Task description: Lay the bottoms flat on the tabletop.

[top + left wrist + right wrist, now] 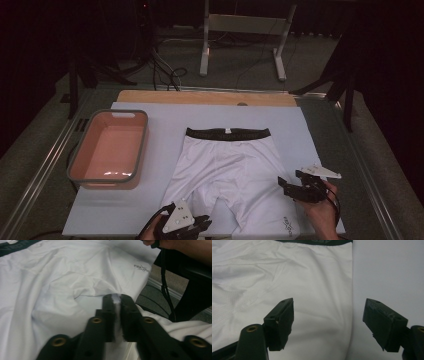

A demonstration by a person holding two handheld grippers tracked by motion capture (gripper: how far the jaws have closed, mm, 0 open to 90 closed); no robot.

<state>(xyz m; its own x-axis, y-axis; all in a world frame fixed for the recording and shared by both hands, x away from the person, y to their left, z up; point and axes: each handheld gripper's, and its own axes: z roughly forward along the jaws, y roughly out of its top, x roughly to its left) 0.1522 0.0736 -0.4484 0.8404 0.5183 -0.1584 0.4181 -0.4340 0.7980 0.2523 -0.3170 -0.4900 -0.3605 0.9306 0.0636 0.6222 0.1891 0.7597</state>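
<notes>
White tabletop (310, 130) carries the shorts (227, 170): your left gripper (115, 298) pinches a leg hem; your right gripper (328, 315), jaws apart, straddles the other leg's outer edge.

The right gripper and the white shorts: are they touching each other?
Apart. In the right gripper view the right gripper has its jaws wide open above the white shorts, the outer edge of the cloth lying flat and unpinched between them.

Left claw (117, 298) pinching white shorts (62, 285)
</notes>
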